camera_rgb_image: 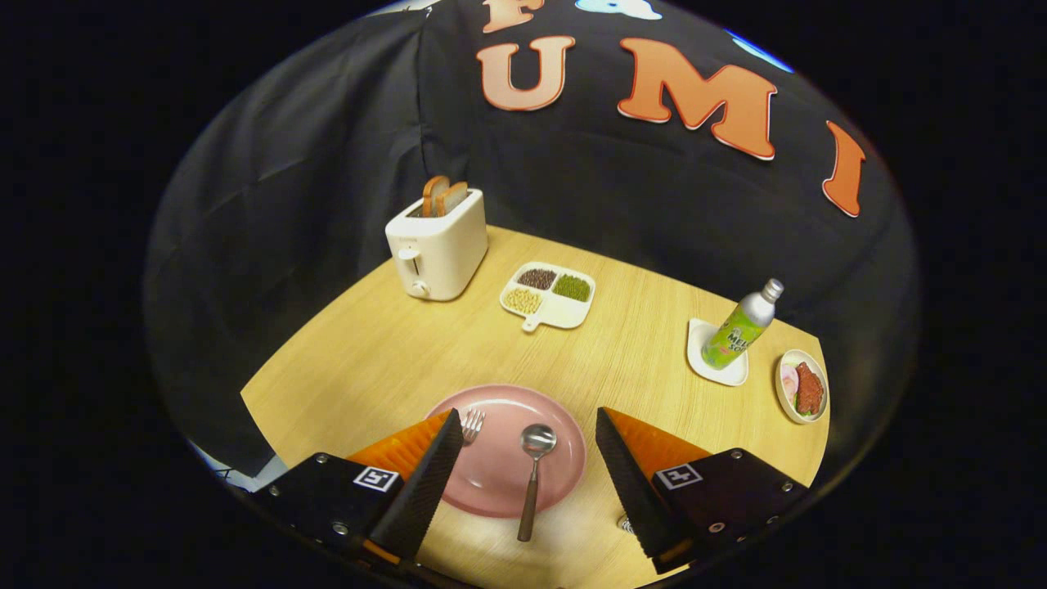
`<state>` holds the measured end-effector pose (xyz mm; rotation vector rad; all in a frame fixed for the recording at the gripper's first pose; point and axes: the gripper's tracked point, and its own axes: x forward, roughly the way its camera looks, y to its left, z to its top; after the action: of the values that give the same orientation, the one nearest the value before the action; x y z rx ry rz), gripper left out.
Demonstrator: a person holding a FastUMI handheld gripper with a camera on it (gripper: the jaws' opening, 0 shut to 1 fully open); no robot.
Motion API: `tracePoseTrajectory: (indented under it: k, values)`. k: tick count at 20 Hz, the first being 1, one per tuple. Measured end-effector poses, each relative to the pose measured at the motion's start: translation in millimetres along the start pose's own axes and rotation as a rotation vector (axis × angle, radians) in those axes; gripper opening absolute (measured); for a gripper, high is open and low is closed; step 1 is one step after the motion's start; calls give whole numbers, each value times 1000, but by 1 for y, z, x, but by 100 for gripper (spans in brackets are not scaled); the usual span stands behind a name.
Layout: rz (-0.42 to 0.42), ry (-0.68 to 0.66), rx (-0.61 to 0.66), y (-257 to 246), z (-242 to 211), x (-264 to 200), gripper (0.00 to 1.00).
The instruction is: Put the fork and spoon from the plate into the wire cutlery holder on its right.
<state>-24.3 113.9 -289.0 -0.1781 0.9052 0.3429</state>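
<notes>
nothing is done yet, as far as you can judge: both pieces of cutlery lie on the pink plate (pixel 499 483) and your gripper (pixel 523 474) hangs above it with the fingers spread wide apart, grasping nothing.

the spoon (pixel 533 474) lies between the fingers, bowl pointing to 12 o'clock on the plate and its brown handle running down to 6 o'clock, past the plate's near rim onto the wooden table (pixel 376 352). the fork (pixel 472 425) sits at about 10 o'clock on the plate, tines showing just beside the left finger's tip, the rest hidden behind that finger.

the wire cutlery holder is hard to make out. a small bit of metal shows at the base of the right finger, around 4 o'clock from the plate, and that may be part of it, but you cannot tell from here.

so two full pick-and-drop rounds are left. the spoon looks the easier first grab, since it is already centred between your fingers.

beyond the plate, well apart from your work, stand a toaster (pixel 436 245) at 11 o'clock, a divided dish (pixel 548 296) at 12, and a bottle (pixel 740 327) at 2.
</notes>
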Motion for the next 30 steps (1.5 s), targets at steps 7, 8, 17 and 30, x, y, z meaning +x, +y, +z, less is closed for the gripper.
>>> tracePoseTrajectory:
  k: [7,8,17,30]
  values:
    - [43,245,-19,14,-64,34,85]
    - [46,275,-19,14,-72,37,82]
    - [24,498,6,10,-127,50,61]
    - [21,496,114,6,-127,45,6]
